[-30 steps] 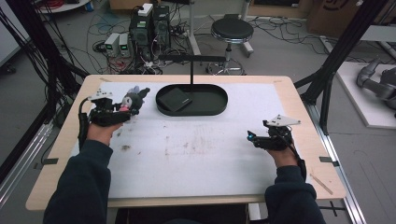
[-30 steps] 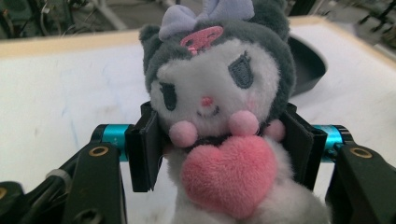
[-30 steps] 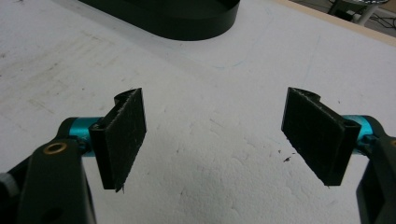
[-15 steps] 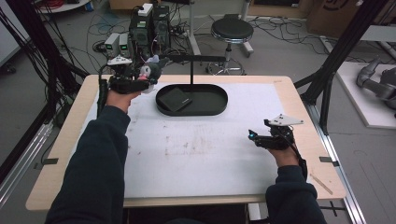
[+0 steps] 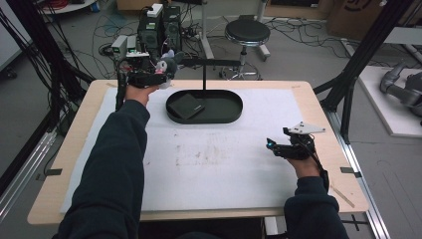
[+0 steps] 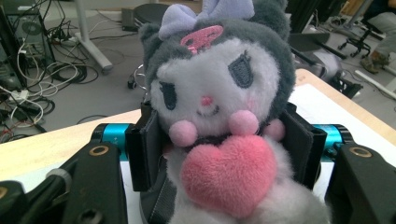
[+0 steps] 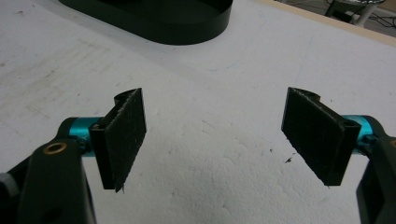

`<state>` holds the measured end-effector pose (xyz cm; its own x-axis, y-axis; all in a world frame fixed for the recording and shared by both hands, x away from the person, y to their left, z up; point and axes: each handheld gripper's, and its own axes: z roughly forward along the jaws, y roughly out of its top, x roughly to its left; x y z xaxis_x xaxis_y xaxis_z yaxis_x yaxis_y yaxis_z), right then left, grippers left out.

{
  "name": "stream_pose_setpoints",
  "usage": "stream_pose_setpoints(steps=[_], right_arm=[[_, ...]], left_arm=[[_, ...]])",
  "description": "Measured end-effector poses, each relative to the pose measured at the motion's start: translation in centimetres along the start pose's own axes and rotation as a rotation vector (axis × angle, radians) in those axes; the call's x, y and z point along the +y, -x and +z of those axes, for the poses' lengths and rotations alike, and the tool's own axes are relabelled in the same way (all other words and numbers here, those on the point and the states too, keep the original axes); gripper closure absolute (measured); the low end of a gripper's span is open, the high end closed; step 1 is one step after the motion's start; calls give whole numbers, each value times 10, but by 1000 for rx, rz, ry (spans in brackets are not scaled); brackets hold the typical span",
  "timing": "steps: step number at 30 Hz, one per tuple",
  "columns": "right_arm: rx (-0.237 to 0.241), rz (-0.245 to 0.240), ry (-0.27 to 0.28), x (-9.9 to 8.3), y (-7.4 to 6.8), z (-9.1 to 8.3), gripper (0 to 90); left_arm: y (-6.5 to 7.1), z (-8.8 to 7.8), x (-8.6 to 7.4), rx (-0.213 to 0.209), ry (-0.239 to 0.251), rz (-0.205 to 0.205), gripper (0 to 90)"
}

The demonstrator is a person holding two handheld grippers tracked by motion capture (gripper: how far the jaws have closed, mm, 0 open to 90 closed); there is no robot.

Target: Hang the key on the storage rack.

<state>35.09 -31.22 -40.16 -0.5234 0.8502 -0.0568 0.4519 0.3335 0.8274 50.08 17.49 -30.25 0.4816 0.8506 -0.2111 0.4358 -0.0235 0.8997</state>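
My left gripper point(image 5: 164, 74) is shut on a grey and white plush doll point(image 6: 219, 107) with a lilac bow and a pink heart; both pads press its sides. In the high view the plush doll point(image 5: 168, 63) hangs above the table's far left edge, left of the black oval tray point(image 5: 226, 110). A dark flat square point(image 5: 185, 106) lies in the tray. A black T-shaped stand point(image 5: 204, 67) rises behind the tray. My right gripper point(image 5: 271, 146) rests low at the table's right, open with nothing between its jaws; in the right gripper view the gripper point(image 7: 215, 135) faces the tray point(image 7: 187, 28).
A white sheet point(image 5: 209, 159) covers the wooden table point(image 5: 323, 107). Beyond the far edge stand a round stool point(image 5: 247, 34), computer boxes point(image 5: 158, 25) and loose cables on the floor. Black frame posts point(image 5: 361, 55) stand at the right.
My left gripper carried the plush doll from the table's left side up and toward the far edge, close to the stand. The right gripper has kept still.
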Motion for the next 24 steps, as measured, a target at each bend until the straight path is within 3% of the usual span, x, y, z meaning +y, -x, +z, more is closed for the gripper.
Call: stream_pose_setpoints(steps=[4,15,20,24], right_arm=[[-1,-1,0,0,0,0,224],[3,-9,-1,-1,-1,0,224],[2,-8,-1,0,-1,0,224],[2,-9,-1,-1,-1,0,224]], left_arm=[[-5,5,-4,54,-15,-20,397],[-15,13,-35,164,-93,-1,393],[-13,20,-42,182,-124,27,388],[-12,25,-49,185,-144,27,341]])
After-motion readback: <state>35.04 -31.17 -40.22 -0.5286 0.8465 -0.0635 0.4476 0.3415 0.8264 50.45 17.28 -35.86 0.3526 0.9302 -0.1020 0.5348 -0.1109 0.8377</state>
